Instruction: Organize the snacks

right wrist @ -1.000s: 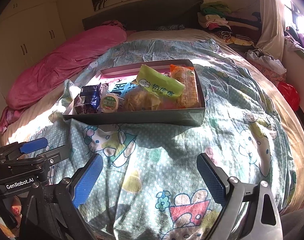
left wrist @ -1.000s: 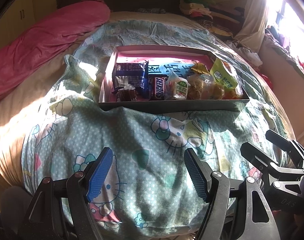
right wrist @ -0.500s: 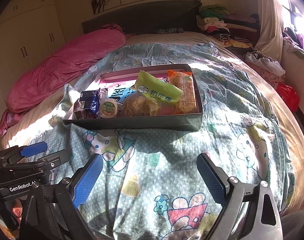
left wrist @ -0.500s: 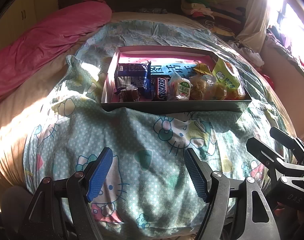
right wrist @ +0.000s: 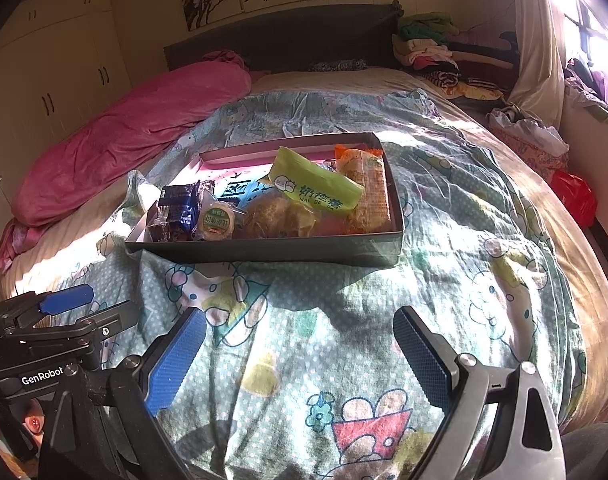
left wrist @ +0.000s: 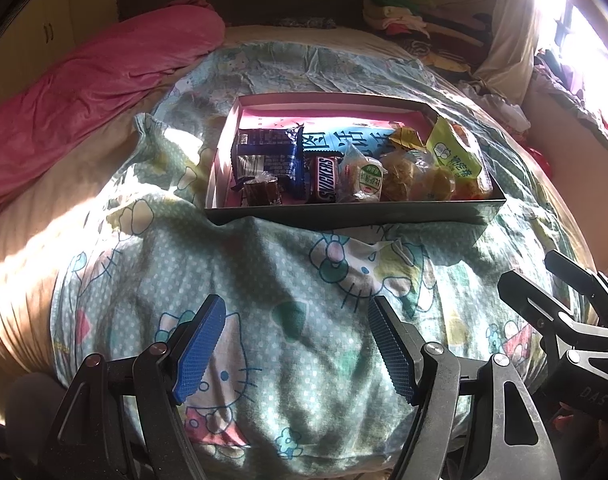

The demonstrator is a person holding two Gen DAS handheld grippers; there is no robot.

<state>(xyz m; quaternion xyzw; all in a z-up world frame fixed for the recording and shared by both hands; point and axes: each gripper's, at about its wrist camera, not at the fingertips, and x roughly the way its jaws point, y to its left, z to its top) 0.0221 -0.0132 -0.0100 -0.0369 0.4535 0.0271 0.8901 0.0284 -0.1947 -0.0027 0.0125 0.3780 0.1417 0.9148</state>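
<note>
The jaws of the left gripper (left wrist: 297, 347) stood wide apart and held nothing, low over the cartoon-print quilt (left wrist: 288, 280). The jaws of the right gripper (right wrist: 300, 354) were also spread and empty, above the same quilt. Well ahead of both, a shallow dark box (left wrist: 356, 214) lay on the bed, with the snacks inside: a blue wrapper (left wrist: 270, 156), a Snickers bar (left wrist: 327, 179) just beside it, and a green packet (right wrist: 318, 188) at the right part. A pink blanket (right wrist: 132, 140) lay along the left side.
</note>
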